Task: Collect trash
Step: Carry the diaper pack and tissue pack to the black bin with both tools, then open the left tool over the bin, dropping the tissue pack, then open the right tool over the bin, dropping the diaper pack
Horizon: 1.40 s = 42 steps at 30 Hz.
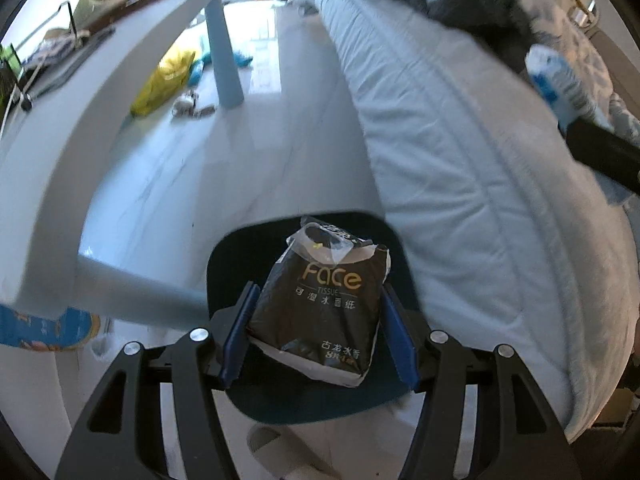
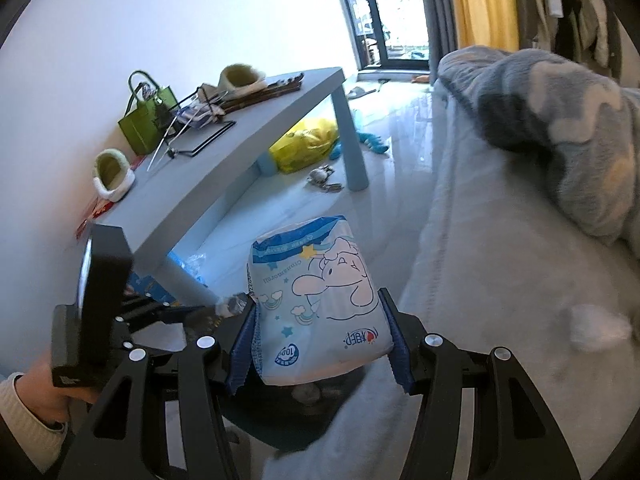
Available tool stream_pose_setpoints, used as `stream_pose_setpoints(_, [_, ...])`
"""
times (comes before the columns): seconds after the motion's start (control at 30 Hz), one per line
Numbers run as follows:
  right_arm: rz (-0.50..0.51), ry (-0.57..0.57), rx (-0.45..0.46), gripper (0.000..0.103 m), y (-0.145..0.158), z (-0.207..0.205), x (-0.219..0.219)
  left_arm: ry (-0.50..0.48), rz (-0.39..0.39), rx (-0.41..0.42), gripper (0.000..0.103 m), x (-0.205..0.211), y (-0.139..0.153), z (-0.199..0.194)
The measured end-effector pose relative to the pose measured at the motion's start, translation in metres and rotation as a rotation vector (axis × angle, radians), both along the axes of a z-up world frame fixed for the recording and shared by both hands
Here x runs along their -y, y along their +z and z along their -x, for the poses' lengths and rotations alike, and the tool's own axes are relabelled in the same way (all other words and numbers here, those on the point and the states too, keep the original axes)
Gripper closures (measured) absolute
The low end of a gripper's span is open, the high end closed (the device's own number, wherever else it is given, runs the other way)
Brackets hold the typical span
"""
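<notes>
My left gripper [image 1: 318, 320] is shut on a black "Face" tissue pack [image 1: 320, 308] and holds it above a dark bin [image 1: 296, 396] on the floor. My right gripper [image 2: 320, 340] is shut on a white-and-blue cartoon tissue pack [image 2: 320, 304], held beside the bed over the same dark bin [image 2: 280, 416]. The right gripper with its pack shows at the right edge of the left wrist view [image 1: 560, 80]. The left gripper body shows at the lower left of the right wrist view [image 2: 100, 300].
A grey-blue low table [image 2: 224, 152] stands on the left with a green bag [image 2: 148, 124], slippers [image 2: 114, 176] and wire racks on it. A yellow bag [image 2: 304, 144] and small litter [image 2: 324, 178] lie on the floor beneath. A bed [image 1: 460, 160] with a blanket [image 2: 560, 128] fills the right.
</notes>
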State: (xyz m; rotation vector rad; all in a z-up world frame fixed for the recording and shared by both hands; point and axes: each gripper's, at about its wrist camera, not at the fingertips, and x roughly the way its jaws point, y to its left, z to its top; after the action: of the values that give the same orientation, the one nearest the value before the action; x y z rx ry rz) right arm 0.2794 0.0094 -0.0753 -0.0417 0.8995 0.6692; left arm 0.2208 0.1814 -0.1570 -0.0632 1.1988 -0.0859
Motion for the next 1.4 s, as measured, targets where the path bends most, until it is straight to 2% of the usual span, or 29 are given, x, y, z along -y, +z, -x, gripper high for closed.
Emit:
stream_pose_setpoints(0.2, [0.01,0.032,-0.018,0.046,-0.005,-0.002,-0.028,0.005,0.007,-0.071,0.039,-0.018,-0.018,0.002])
stream_pose_setpoints(0.3, [0.018,0.039,-0.03,0.046,-0.009,-0.003,-0.039,0.003,0.008,-0.088,0.034,-0.024,-0.024,0.004])
stream_pose_setpoints(0.37, [0.024,0.042,-0.041,0.046,-0.013,-0.004,-0.044,0.01,0.008,-0.09,0.027,-0.03,-0.025,0.005])
stream_pose_setpoints(0.53, [0.052,0.049,-0.077,0.046,-0.028,-0.008,-0.062,0.034,0.01,-0.074,0.027,-0.047,-0.021,0.01])
stream_pose_setpoints(0.73, [0.111,0.065,-0.126,0.046,-0.048,-0.01,-0.081,0.077,0.032,-0.007,0.027,-0.074,-0.006,0.013])
stream_pose_setpoints(0.9, [0.155,0.076,-0.167,0.046,-0.065,-0.011,-0.094,0.111,0.051,0.063,0.035,-0.096,0.01,0.017])
stream_pose_setpoints(1.4, [0.282,0.142,-0.268,0.045,-0.119,0.001,-0.131,0.115,0.126,0.261,0.051,-0.114,0.055,0.026])
